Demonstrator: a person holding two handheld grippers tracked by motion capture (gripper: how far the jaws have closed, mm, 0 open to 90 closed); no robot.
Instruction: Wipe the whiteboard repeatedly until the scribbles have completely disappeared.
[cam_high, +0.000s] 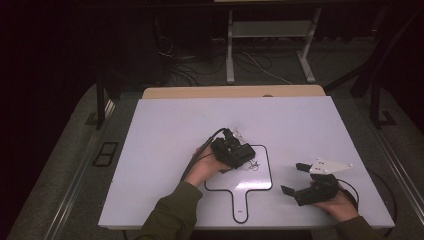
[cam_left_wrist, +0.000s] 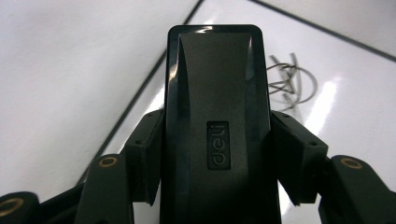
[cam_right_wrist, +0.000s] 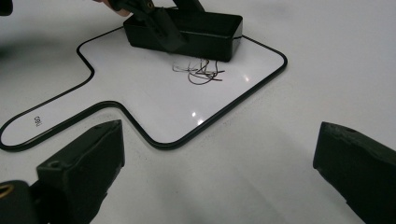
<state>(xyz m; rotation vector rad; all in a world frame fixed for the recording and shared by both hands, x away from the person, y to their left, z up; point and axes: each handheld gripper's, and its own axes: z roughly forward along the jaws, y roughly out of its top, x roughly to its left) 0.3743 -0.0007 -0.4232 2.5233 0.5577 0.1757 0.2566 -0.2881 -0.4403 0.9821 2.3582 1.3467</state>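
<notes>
A black block eraser (cam_high: 243, 155) marked "deli" (cam_left_wrist: 217, 93) rests on the upper left part of a small paddle-shaped whiteboard (cam_high: 261, 181) with a black rim. My left gripper (cam_high: 234, 150) is shut on the eraser, one pad pressing each long side (cam_left_wrist: 217, 154). Just past the eraser's far end is a dark pen scribble (cam_left_wrist: 289, 81) on the board (cam_left_wrist: 348, 98). My right gripper (cam_high: 292, 178) lies open on the table to the right of the board, with nothing between its jaws (cam_right_wrist: 219, 172). Ahead of it I see the eraser (cam_right_wrist: 196, 28), the scribble (cam_right_wrist: 201, 70) and the board (cam_right_wrist: 140, 93).
The board's handle (cam_high: 241, 207) points toward the near table edge. The white tabletop (cam_high: 165, 130) stretches bare to the left and far side. Beyond the far edge stand metal frame legs (cam_high: 230, 55) and loose cables on the floor.
</notes>
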